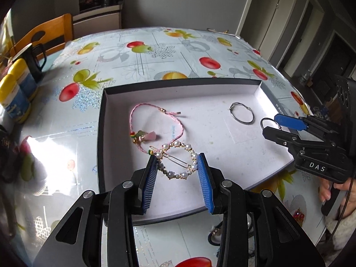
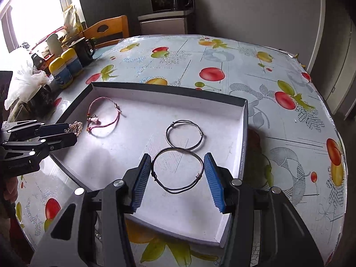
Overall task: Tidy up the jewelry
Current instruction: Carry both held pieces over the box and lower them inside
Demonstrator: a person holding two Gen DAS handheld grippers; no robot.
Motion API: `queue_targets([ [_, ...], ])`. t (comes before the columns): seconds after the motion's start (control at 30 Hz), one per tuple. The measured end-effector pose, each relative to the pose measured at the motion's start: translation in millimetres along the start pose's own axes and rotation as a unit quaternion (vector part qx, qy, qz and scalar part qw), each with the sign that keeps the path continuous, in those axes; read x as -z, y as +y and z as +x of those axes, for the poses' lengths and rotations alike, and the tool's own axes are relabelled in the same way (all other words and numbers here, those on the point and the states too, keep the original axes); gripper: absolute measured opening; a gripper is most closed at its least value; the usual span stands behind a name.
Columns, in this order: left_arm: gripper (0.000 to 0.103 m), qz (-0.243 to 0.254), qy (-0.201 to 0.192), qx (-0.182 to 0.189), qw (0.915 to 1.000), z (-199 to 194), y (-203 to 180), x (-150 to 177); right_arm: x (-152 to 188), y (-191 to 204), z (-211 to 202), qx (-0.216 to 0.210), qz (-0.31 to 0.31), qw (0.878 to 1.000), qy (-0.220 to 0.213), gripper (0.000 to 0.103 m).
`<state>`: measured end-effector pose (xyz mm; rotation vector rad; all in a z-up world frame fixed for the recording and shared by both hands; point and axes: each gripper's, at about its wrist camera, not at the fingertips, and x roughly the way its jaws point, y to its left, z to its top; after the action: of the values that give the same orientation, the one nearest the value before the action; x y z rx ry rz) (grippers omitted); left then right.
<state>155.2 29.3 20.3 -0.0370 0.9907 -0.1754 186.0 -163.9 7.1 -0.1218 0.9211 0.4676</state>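
Note:
A shallow white tray with dark walls lies on the table. In it are a pink cord bracelet and a silver wire bangle. My left gripper is open; a round pearl hair clip sits between its blue pads, touching them. My right gripper is open around a second silver bangle, whose left side touches the left pad; whether it rests on the tray floor I cannot tell.
The table has a fruit-print cloth. Yellow-capped bottles and a black mug stand at its left edge, a wooden chair behind. More jewelry, with a dark hair tie, lies in front of the tray.

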Motion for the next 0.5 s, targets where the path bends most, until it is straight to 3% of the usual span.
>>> queue_targets([
  [0.5,0.039,-0.002,0.065,-0.015,0.9978,24.6,11.2,1.0,-2.4,2.7,20.7,0.017,-0.016,0.999,0.04,0.049],
])
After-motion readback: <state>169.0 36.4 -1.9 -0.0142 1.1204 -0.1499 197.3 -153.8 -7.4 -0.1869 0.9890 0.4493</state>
